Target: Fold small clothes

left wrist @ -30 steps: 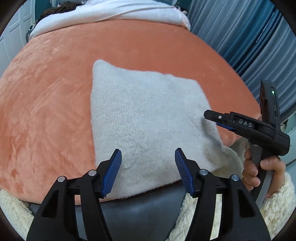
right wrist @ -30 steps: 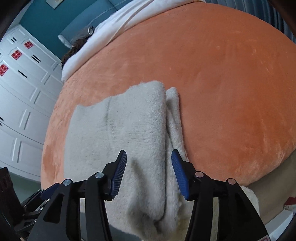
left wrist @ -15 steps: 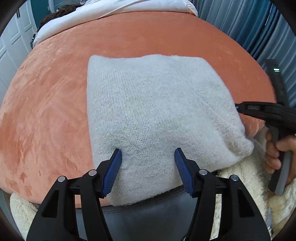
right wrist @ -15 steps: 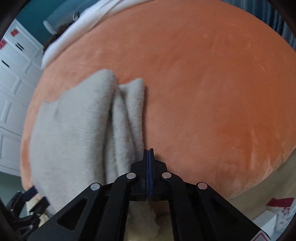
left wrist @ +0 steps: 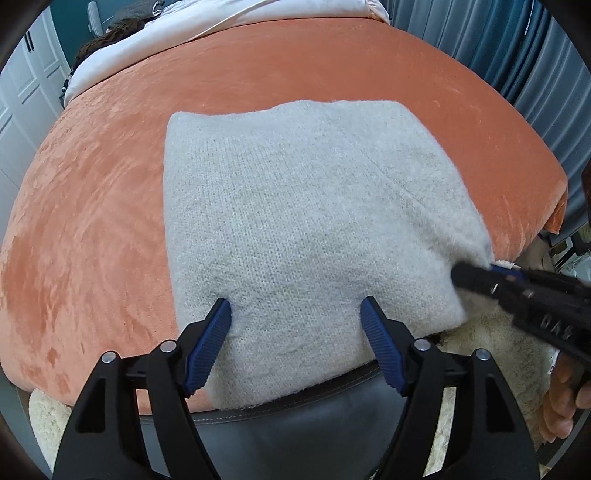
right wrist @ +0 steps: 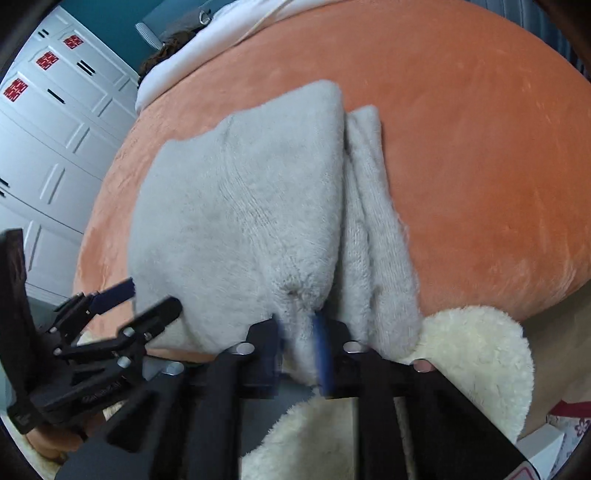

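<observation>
A grey knit garment [left wrist: 314, 229] lies folded on the orange blanket [left wrist: 92, 240], its near edge hanging over the bed's front. My left gripper [left wrist: 295, 332] stands over that near edge, open and still opening, its blue pads [left wrist: 208, 343] wide apart over the cloth and not squeezing it. In the right wrist view the left gripper [right wrist: 144, 299] shows at the garment's left corner. My right gripper [right wrist: 299, 332] has a bunched tuck of the garment [right wrist: 240, 206] between its pads, and its jaws are opening slightly. The left wrist view shows the right gripper [left wrist: 480, 273] at the garment's right corner.
A cream fleece [right wrist: 472, 350] hangs below the bed's front edge beside a grey padded bed frame [left wrist: 295, 424]. White bedding [left wrist: 221, 22] lies at the far end. White wardrobe doors [right wrist: 48, 147] stand at the left, blue curtains [left wrist: 535, 74] at the right. A hand [left wrist: 561, 406] holds the right gripper.
The right gripper went from open over the garment's folded right edge to closed on a tuck of it. The left gripper came lower and closer to the near edge, and its jaws widened.
</observation>
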{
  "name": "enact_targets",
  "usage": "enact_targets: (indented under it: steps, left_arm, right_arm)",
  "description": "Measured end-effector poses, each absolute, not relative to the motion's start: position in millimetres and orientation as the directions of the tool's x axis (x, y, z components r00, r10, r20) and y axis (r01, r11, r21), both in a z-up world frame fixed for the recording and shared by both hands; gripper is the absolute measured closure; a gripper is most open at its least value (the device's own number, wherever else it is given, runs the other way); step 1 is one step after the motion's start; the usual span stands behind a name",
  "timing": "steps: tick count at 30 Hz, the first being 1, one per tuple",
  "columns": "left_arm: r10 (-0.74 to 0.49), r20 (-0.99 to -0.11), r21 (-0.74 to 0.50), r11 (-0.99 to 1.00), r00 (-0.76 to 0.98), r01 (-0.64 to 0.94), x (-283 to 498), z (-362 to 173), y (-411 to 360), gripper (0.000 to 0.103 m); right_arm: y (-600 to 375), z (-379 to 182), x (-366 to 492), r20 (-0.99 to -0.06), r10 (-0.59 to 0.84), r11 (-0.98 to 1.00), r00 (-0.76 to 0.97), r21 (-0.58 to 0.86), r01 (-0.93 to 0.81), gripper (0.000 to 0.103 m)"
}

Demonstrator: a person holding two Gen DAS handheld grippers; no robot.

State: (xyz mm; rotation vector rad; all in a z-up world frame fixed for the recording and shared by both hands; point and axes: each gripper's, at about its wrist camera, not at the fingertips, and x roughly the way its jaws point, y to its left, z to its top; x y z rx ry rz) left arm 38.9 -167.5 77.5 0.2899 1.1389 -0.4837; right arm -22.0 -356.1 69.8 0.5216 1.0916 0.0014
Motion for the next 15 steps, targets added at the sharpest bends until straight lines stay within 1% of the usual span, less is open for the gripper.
enact_targets:
  steps: [2,4,5,7,8,9,12,13,15]
  left_arm:
    - [-0.225,-0.918,-0.029,0.86,0.328,0.509,38.6,78.8,-167.7,0.033]
    - [-0.24,-0.916,-0.04,0.853,0.323,0.521,37.2,79.1,-169.6,0.033]
    - [-0.242,-0.915,-0.038,0.848,0.322,0.528,36.0,78.5,-172.0,0.033]
    - [-0.232,-0.917,-0.021,0.841,0.325,0.541,32.9,74.9,-177.2,0.033]
    - [-0.221,-0.919,-0.007,0.837,0.326,0.547,30.8,72.3,-180.5,0.033]
    - [-0.212,-0.921,0.004,0.834,0.328,0.552,30.1,70.5,-182.1,0.033]
    - [-0.201,-0.918,0.028,0.827,0.341,0.561,28.2,71.0,-183.2,0.032]
    - [-0.207,-0.919,0.015,0.831,0.335,0.556,29.1,71.8,-181.6,0.032]
    - [-0.238,-0.915,-0.029,0.844,0.325,0.536,32.3,75.9,-176.0,0.032]
  right_arm:
    - [-367.4,89.6,-30.1,-0.804,0.231,0.871,0.547,0.422,0.252,0.091]
    - [-384.7,97.3,-38.3,-0.791,0.209,0.856,0.576,0.433,0.284,0.093]
    - [-390.9,90.4,-41.7,-0.803,0.206,0.852,0.559,0.428,0.301,0.093]
    - [-397.9,56.4,-40.8,-0.86,0.192,0.868,0.473,0.373,0.328,0.093]
    - [-395.4,34.3,-40.3,-0.884,0.215,0.872,0.416,0.365,0.325,0.094]
    - [-392.3,26.7,-40.7,-0.885,0.231,0.868,0.404,0.375,0.325,0.094]
    - [-392.7,45.4,-45.6,-0.862,0.233,0.86,0.451,0.398,0.318,0.086]
    - [-393.8,53.2,-42.6,-0.851,0.235,0.851,0.47,0.414,0.323,0.079]
    - [-401.5,66.5,-42.8,-0.833,0.239,0.842,0.499,0.434,0.321,0.073]
